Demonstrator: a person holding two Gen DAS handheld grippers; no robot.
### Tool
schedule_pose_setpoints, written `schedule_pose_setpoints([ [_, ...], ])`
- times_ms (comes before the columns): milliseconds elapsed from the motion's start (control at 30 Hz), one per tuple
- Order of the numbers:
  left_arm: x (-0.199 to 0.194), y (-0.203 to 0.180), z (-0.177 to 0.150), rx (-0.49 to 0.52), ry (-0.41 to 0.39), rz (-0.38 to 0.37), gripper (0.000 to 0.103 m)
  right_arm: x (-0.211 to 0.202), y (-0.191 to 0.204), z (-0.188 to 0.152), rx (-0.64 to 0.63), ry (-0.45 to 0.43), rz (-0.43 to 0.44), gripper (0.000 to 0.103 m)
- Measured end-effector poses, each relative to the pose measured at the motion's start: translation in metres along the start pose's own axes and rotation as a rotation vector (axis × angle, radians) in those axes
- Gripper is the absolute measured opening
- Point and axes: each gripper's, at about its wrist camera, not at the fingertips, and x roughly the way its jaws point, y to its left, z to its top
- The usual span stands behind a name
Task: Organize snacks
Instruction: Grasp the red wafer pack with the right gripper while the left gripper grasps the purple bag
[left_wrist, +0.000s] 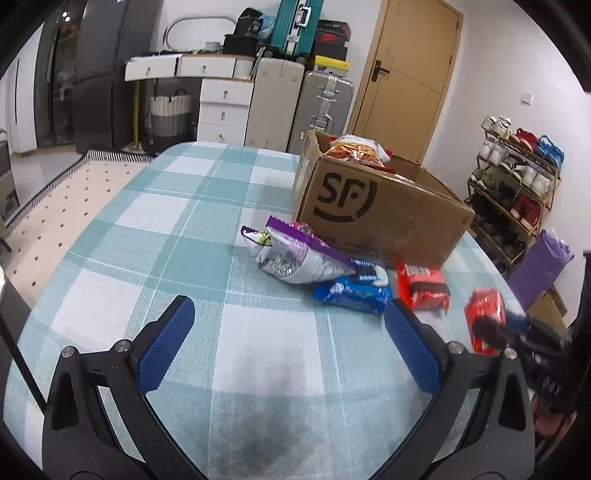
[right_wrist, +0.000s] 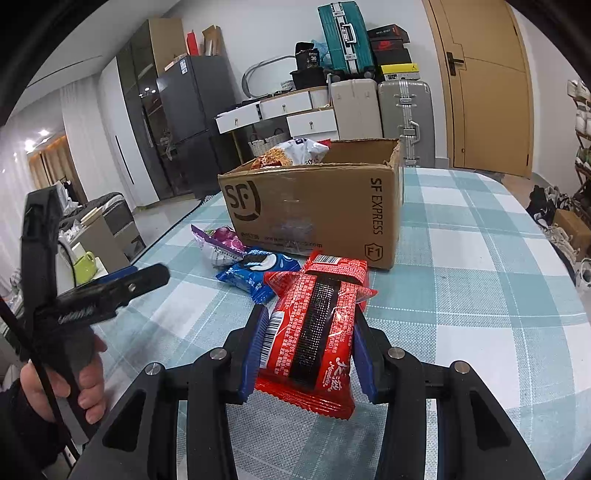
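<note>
My right gripper (right_wrist: 308, 317) is shut on a red snack pack (right_wrist: 314, 332) and holds it above the table; the pack also shows in the left wrist view (left_wrist: 484, 320). My left gripper (left_wrist: 288, 317) is open and empty over the checked tablecloth. A brown SF cardboard box (left_wrist: 373, 210) holds an orange-and-white chip bag (left_wrist: 356, 147); the box also shows in the right wrist view (right_wrist: 314, 210). In front of it lie a purple-and-white bag (left_wrist: 291, 254), a blue Oreo pack (left_wrist: 354, 291) and a second red pack (left_wrist: 423, 286).
The table (left_wrist: 166, 229) has a teal-and-white checked cloth. A shoe rack (left_wrist: 513, 177) stands to the right, with a purple bag (left_wrist: 539, 266) beside it. Suitcases, white drawers and a wooden door (left_wrist: 406, 74) stand behind the table.
</note>
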Motion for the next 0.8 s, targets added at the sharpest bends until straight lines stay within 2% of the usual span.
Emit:
schedule_pose_setpoints([
  [100,0.02,0.004,0.021,-0.085,0.059,-0.027,0.102,-0.002,-0.003,0.0,0.015,-0.011,0.012,0.043],
  [233,0.042,0.011,0.042,-0.154,0.095,-0.022,0.102,-0.006,-0.009,0.0,0.046,-0.029,0.027,0.044],
  [567,0.102,0.019,0.07,-0.22,0.2,0.012,0.102,-0.014,-0.014,-0.002,0.079,-0.059,0.036,0.044],
  [667,0.114,0.023,0.066,-0.255,0.222,0.01,0.099,-0.014,-0.014,-0.002,0.077,-0.063,0.033,0.044],
  [733,0.123,0.023,0.063,-0.256,0.251,-0.014,0.091,-0.015,-0.013,-0.003,0.077,-0.063,0.033,0.044],
  [767,0.123,0.021,0.062,-0.237,0.238,-0.004,0.09,-0.015,-0.013,-0.003,0.078,-0.063,0.034,0.044],
  [800,0.124,0.018,0.062,-0.216,0.236,0.001,0.082,-0.014,-0.014,-0.003,0.079,-0.063,0.035,0.044],
])
